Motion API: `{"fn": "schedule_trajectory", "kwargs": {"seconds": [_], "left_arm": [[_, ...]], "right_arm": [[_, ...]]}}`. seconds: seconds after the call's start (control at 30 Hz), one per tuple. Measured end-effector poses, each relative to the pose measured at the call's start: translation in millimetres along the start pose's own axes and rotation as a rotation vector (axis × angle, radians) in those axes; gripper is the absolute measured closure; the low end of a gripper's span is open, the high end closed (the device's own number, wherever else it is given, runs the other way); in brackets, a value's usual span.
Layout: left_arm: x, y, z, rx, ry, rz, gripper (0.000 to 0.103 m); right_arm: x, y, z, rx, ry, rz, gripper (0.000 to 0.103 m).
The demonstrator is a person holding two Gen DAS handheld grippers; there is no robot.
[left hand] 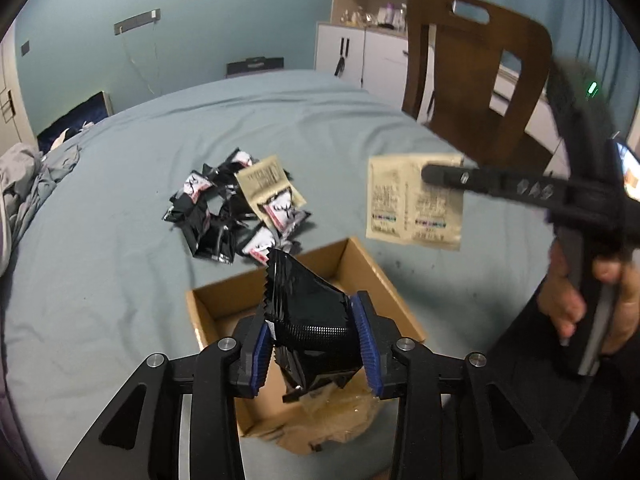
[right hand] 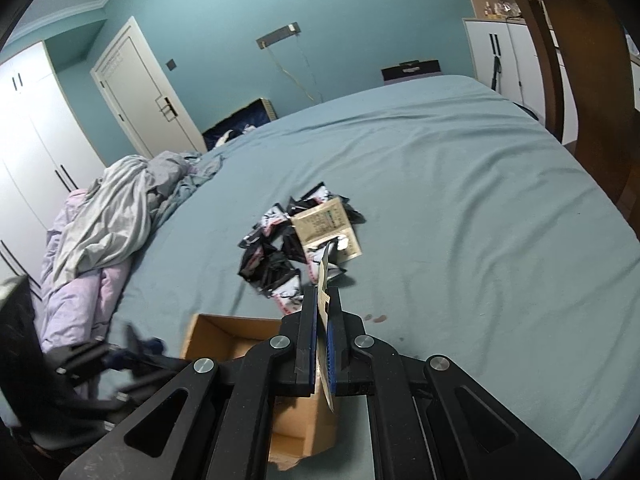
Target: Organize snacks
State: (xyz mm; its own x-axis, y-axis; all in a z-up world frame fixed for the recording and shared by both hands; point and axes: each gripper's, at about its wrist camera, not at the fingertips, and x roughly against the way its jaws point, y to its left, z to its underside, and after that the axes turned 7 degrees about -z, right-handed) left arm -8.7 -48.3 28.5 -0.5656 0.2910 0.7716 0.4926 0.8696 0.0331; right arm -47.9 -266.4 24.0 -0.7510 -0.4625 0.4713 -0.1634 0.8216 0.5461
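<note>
Above the open cardboard box (left hand: 360, 264), the black snack packet (left hand: 308, 304) sits crumpled in the left gripper (left hand: 316, 344), jaws clamped on it. Beside it the right gripper (right hand: 322, 340) pinches a beige sachet (left hand: 414, 200) by one edge; released off-centre, either could miss and land on the bed (left hand: 120, 280) near the remaining pile (left hand: 236, 208).

Left gripper (left hand: 316, 346): matte black linkage arms w/ silver round pivot screws; blue ribbed pads (left hand: 369, 346) on black finger blocks. Right gripper (right hand: 322, 330): same build. Right hand (left hand: 600, 312): bare skin, on black/grey handle.
</note>
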Motion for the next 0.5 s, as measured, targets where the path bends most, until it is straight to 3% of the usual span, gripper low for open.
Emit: {"fn": "schedule_trajectory", "kwargs": {"seconds": [0.1,0.17,0.23,0.5], "left_arm": [[-7.4,-6.2,4.8,-0.036,0.007,-0.071,0.051],[-8.2,-4.9,6.1,-0.046,0.007,-0.119,0.032],[-6.8,2.2,5.4,-0.024,-0.003,-0.152,0.020],[-10.7,52.2,3.8,0.174,0.009,-0.299,0.019]], "right_arm": [[2.0,0.7,4.2,0.004,-0.007,-0.017,0.101],[3.1,1.2,5.3,0.015,-0.009,-0.028,0.101],[2.7,4.1,7.7,0.027,-0.005,-0.032,0.101],[-9.0,18.4,10.6,0.096,0.067,-0.099,0.101]]}}
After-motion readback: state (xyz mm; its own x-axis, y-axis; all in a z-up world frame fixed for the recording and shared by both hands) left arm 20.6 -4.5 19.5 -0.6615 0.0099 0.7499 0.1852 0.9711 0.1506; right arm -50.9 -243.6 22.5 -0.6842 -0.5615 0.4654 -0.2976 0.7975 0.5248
